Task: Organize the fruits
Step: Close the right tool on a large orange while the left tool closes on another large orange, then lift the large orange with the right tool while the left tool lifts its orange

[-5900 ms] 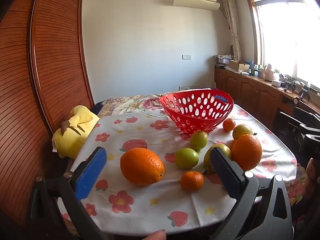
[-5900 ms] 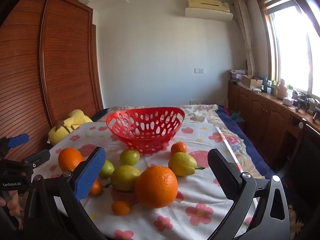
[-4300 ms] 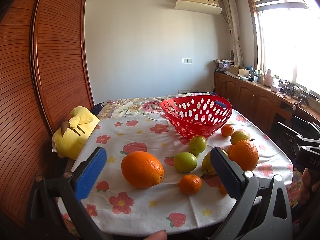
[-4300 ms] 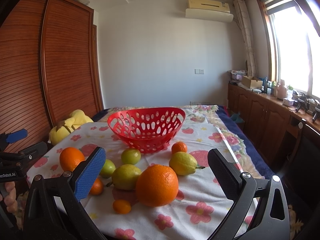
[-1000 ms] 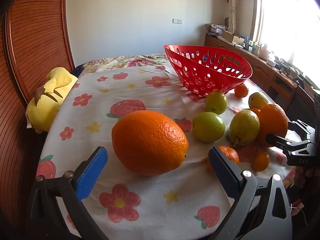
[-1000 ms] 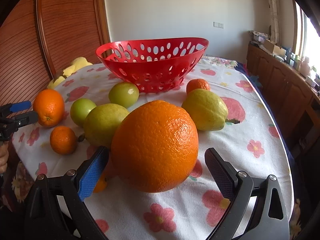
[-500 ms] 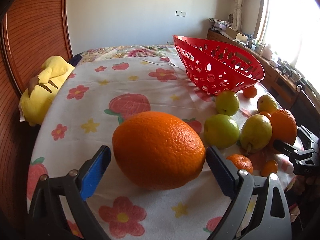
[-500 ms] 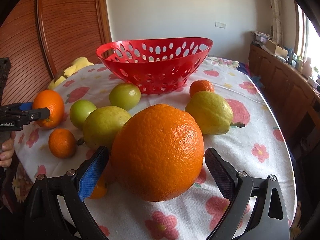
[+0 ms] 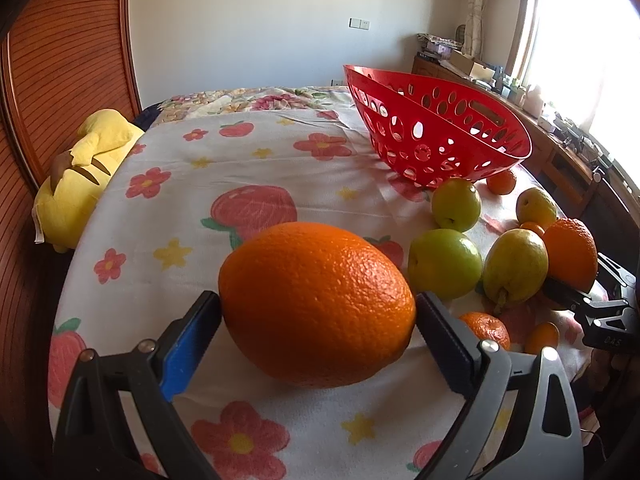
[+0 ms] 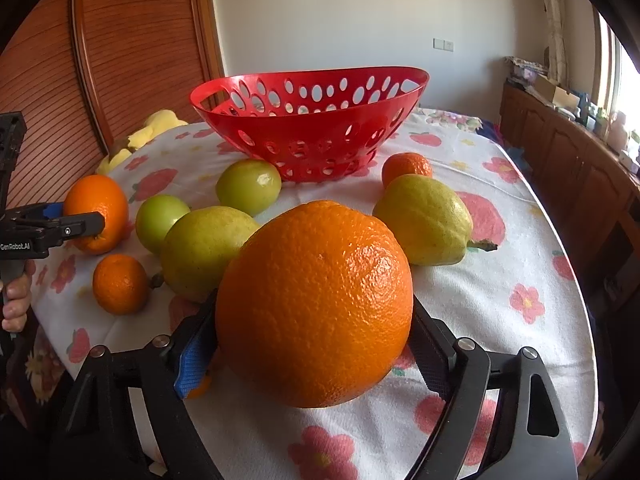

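Left wrist view: the left gripper (image 9: 318,314) is closed on a large oval orange (image 9: 316,304), with the blue pad (image 9: 188,340) and the black pad (image 9: 444,340) pressed against its two ends. This orange rests on the white flower-printed tablecloth (image 9: 192,200). Beyond the gripper and to its right, a red perforated plastic basket (image 9: 436,136) stands on the cloth; nothing is seen inside it from this angle. Between the basket and the gripper's right finger, two round green fruits (image 9: 444,268) and a yellow-green pear-shaped fruit (image 9: 516,266) are grouped. A yellow plush toy (image 9: 80,184) lies far to the left, at the cloth's edge.

Right wrist view: the right gripper (image 10: 314,340) is clamped on a large round orange (image 10: 314,304); its jaws have just been closing, and both pads now bear on the peel. The basket is seen straight ahead of this gripper. A small mandarin (image 10: 120,284) lies to its left, and a second yellow-green pear-shaped fruit (image 10: 424,220) lies ahead to its right. A person's hand (image 10: 16,300) is visible at the left edge, on the left gripper's handle.
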Demonstrator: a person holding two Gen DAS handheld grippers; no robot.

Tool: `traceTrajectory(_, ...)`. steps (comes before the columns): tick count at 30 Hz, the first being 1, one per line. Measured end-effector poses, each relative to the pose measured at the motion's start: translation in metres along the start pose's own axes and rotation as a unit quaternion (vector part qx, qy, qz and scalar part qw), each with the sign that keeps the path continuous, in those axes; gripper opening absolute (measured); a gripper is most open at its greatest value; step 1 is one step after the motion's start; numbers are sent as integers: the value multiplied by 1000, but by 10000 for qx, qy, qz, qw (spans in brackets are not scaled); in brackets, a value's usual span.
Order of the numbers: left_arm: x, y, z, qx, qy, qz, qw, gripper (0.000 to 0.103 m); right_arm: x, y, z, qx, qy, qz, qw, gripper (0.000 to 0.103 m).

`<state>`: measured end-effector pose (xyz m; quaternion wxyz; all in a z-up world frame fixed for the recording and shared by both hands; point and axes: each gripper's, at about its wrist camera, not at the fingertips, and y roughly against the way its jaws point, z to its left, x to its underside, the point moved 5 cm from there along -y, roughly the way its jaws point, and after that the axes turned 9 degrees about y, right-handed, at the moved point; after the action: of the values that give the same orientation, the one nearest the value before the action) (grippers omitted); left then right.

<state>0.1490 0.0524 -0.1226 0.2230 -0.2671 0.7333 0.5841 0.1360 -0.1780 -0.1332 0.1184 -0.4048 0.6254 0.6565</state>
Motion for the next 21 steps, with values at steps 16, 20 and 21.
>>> traceTrajectory(16, 6, 5, 3, 175, 146, -223, 9995, 94, 2, 8, 3, -146, -28, -180, 9997, 85)
traceTrajectory(20, 7, 6, 3, 183, 171, -243, 9994, 94, 0, 11, 2, -147, -27, -226, 9996, 85)
traceTrajectory(21, 7, 7, 4, 181, 172, -254, 9994, 94, -1, 13, 2, -148, -28, -240, 9996, 85)
